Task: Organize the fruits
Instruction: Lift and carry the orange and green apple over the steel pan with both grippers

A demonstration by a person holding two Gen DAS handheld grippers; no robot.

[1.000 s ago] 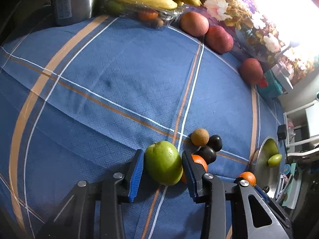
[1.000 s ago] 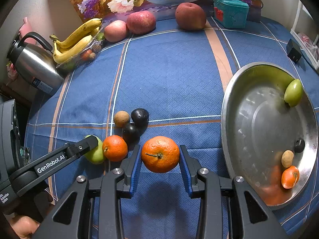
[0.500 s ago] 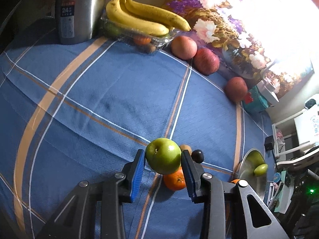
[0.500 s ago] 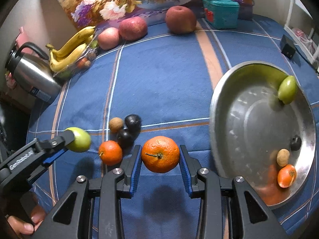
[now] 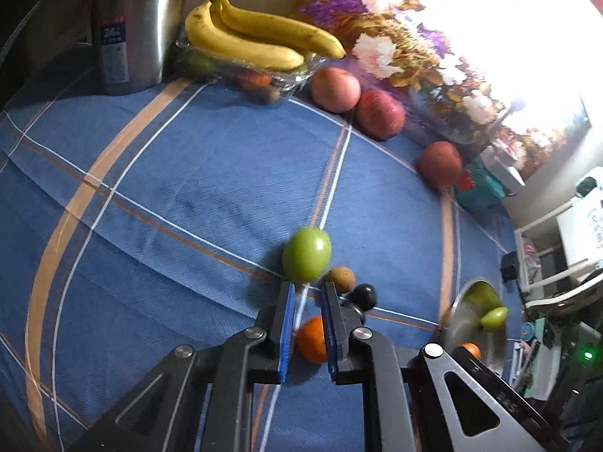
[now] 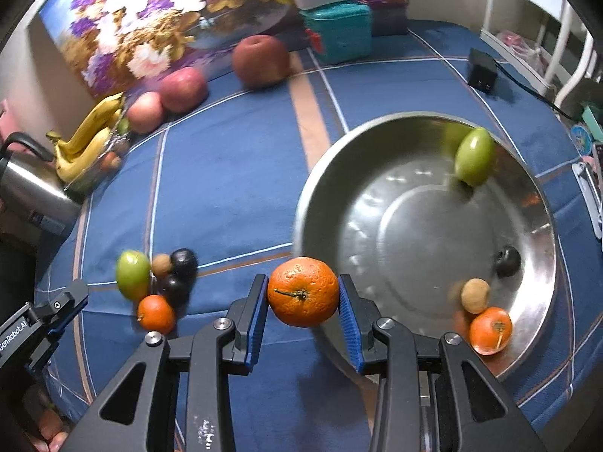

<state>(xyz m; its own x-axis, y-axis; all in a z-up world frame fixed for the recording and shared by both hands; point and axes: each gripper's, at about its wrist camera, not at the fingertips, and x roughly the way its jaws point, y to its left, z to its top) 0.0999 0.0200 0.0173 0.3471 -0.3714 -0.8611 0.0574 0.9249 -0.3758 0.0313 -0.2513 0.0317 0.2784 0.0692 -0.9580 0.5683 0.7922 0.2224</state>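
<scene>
My left gripper [image 5: 308, 289] hangs over the blue cloth, its jaws closing to shut with nothing between them. The green fruit [image 5: 307, 258] is free just beyond its fingertips, blurred, beside a brown fruit [image 5: 340, 279], a dark fruit [image 5: 363, 296] and an orange [image 5: 311, 339]. My right gripper [image 6: 303, 282] is shut on a large orange [image 6: 301, 295] at the near rim of the steel bowl [image 6: 414, 120]. Inside the bowl lie a green fruit [image 6: 474, 156], a small orange [image 6: 490, 330], a brown fruit [image 6: 475, 294] and a dark fruit [image 6: 507, 261].
Along the far edge are bananas [image 5: 260, 37] on a clear box, three red apples [image 5: 380, 118], a steel kettle [image 5: 135, 26], a teal box [image 6: 339, 32] and a floral picture [image 6: 150, 19]. A black adapter [image 6: 482, 69] lies beyond the bowl.
The green fruit slipped out of the left jaws, which closed behind it. The right gripper carried its orange rightward to the bowl's rim.
</scene>
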